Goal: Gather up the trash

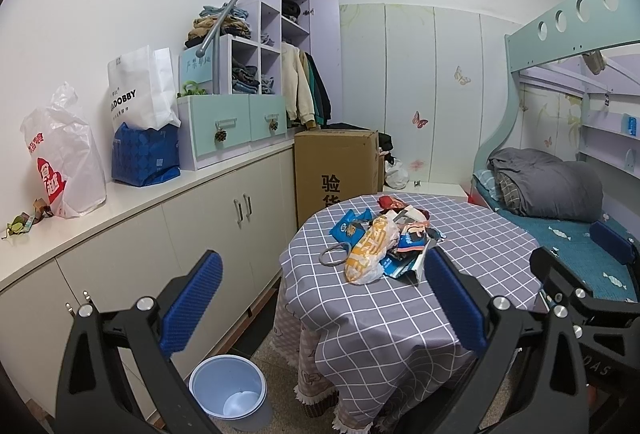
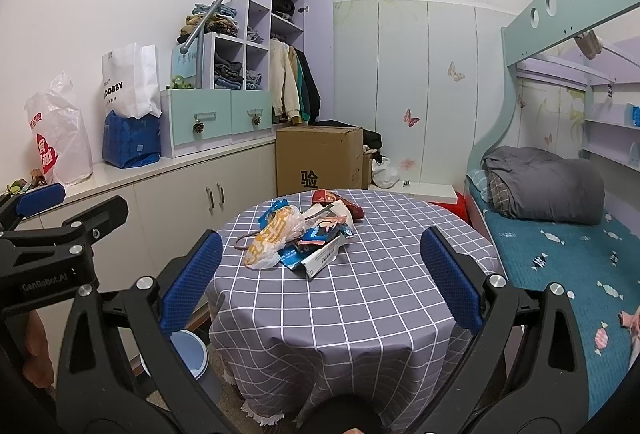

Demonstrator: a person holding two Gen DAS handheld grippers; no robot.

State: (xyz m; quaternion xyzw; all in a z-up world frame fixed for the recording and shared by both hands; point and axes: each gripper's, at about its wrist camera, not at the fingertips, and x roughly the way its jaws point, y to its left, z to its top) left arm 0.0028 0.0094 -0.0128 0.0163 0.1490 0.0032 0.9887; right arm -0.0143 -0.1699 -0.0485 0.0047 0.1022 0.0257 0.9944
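A pile of trash (image 1: 380, 238) (image 2: 296, 234) lies in the middle of a round table with a grey checked cloth (image 1: 400, 318) (image 2: 340, 318). It holds a yellow-printed plastic bag (image 1: 370, 250) (image 2: 272, 238), a blue snack wrapper (image 1: 348, 226), a red wrapper (image 1: 390, 201) (image 2: 328, 196) and a white carton (image 2: 324, 254). A pale blue bin (image 1: 228, 390) (image 2: 190, 352) stands on the floor left of the table. My left gripper (image 1: 324, 298) (image 2: 76, 200) is open, short of the pile. My right gripper (image 2: 320, 274) (image 1: 568, 246) is open too, holding nothing.
A long white cabinet counter (image 1: 140, 202) runs along the left wall with plastic and paper bags (image 1: 64, 162) on it. A cardboard box (image 1: 336, 170) stands behind the table. A bunk bed with a grey quilt (image 2: 548, 186) fills the right side.
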